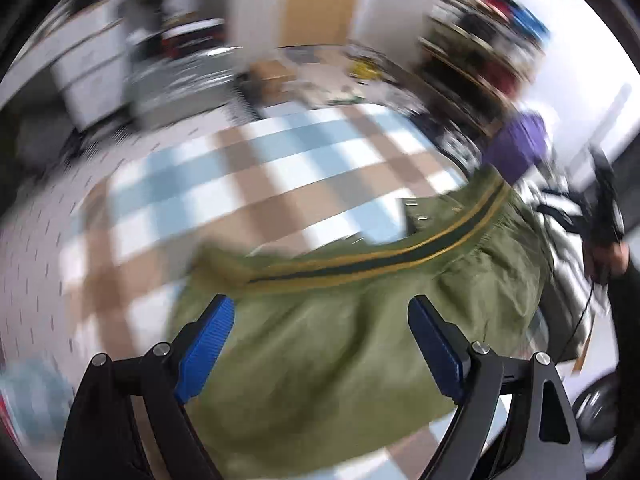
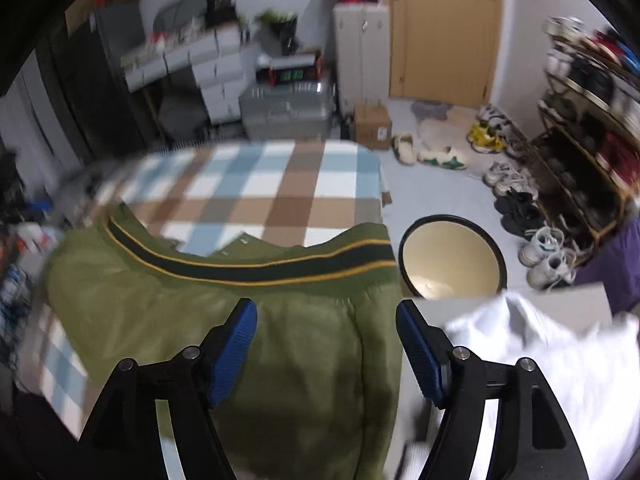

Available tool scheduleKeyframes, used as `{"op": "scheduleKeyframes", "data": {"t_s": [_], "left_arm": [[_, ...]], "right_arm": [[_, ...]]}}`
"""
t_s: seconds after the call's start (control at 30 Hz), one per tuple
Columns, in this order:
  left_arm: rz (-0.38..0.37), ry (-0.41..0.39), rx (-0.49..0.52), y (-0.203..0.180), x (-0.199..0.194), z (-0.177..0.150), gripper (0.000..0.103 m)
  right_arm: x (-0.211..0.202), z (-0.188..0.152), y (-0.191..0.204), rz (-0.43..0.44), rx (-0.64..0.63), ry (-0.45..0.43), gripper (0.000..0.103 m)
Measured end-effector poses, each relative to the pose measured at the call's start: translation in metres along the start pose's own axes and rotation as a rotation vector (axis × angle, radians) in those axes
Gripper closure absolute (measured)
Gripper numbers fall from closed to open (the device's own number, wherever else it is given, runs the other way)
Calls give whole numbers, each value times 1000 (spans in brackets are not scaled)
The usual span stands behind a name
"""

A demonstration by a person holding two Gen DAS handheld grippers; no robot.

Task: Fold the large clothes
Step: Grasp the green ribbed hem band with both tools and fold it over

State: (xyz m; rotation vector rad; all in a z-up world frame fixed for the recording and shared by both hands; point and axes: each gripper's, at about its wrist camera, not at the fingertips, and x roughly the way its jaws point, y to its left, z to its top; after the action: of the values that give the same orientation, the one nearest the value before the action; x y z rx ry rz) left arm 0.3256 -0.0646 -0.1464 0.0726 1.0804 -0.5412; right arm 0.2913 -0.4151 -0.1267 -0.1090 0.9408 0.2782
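**Green jacket on the checked blanket, both grippers open above it**

Where the olive-green jacket (image 2: 248, 320) lies spread on the blue, white and brown checked blanket (image 2: 280, 184), its ribbed band (image 2: 280, 266), dark green edged with two yellow lines, runs across the far side of the garment in both wrist views. The cloth below the band is gathered into soft wrinkles, and one edge of the jacket lies close to the blanket's right border.

The left gripper (image 1: 320, 312) hangs over the jacket with its blue pads (image 1: 208, 344) spread wide and nothing between them; the fabric lies beneath, not pinched. The right gripper (image 2: 326, 318) likewise stands with jaws parted over the jacket's right portion, holding nothing. In the left wrist view, which is heavily blurred, the person's other hand (image 1: 612, 256) shows at the right edge, gripping the dark handle of the right tool.

Just right of the jacket lies a white garment (image 2: 560, 360), and beyond it stands a round bin (image 2: 452, 256) with a black rim and a cream inside. Farther out on the grey floor are scattered shoes (image 2: 516, 184), a shoe rack (image 2: 588, 128) against the wall, a cardboard box (image 2: 372, 124), a clear storage crate (image 2: 288, 108) and a wooden door (image 2: 444, 28).
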Motion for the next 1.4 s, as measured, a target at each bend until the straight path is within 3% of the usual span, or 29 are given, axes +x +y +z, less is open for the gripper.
{"op": "scheduleKeyframes", "data": {"t_s": [0.13,0.23,0.33,0.4,0.43,0.5,0.67,0.77,0.87,0.97,1.1,1.27,1.4], "left_arm": [[-62,98,172,-46,64,32,17],[-121,235,253,-62,111,38,17],[-104,345,283,-66,151,37,17],[-126,388,253,-63,163,36,17],[-126,386,251,-64,164,36,18],[-136,371,280,-70,160,31,30],[-35,291,412,-104,137,12,68],[-7,282,467,-121,128,4,91],[23,273,482,-129,121,-2,97],[69,270,464,-129,118,-2,98],[198,234,449,-130,114,7,98],[379,230,518,-134,117,19,98],[426,206,487,-125,120,33,98]], "right_arm": [[49,13,-4,-117,-82,96,31],[74,11,-15,-35,-53,161,35],[78,5,-24,17,-11,140,41],[70,4,-29,19,18,120,82],[64,2,-33,31,28,100,82],[54,-1,-39,97,49,58,86],[18,-7,-27,102,0,-78,89],[-11,-8,-17,130,3,-190,90],[-35,-9,-7,148,-4,-267,91],[-45,-12,-1,137,-6,-287,91],[-28,-12,-11,84,43,-227,91],[9,-10,-30,16,122,-128,90],[40,-10,-35,-40,139,-26,89]]}}
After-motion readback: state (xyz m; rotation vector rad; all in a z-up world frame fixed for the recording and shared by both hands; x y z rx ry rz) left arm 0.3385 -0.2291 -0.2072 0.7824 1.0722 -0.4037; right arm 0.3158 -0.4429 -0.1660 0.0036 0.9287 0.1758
